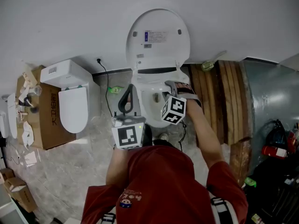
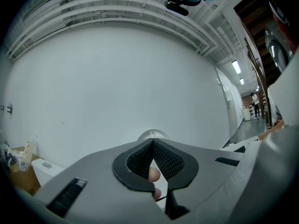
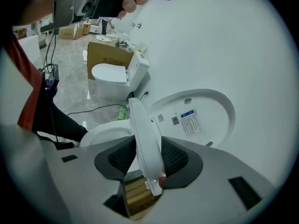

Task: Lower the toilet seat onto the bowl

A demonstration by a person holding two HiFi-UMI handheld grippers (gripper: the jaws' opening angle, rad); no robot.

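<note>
The white toilet stands against the wall with its lid (image 1: 158, 36) raised upright. My right gripper (image 1: 174, 87) is shut on the right side of the toilet seat (image 1: 156, 80), which is tilted part-way up over the bowl (image 1: 148, 101). In the right gripper view the seat (image 3: 144, 134) runs edge-on between the pads, with the lid (image 3: 198, 118) behind it and the bowl (image 3: 103, 132) to the left. My left gripper (image 1: 125, 101) hovers at the bowl's left front, shut on nothing. Its view shows the closed fingertips (image 2: 153, 146) aimed at the bare white wall.
A second toilet (image 1: 74, 99) stands to the left beside a cardboard box (image 1: 46, 120) with clutter on top. A black cable (image 1: 106, 85) runs down the wall to the floor. Wooden slats (image 1: 223, 97) and a grey machine (image 1: 275, 97) stand to the right.
</note>
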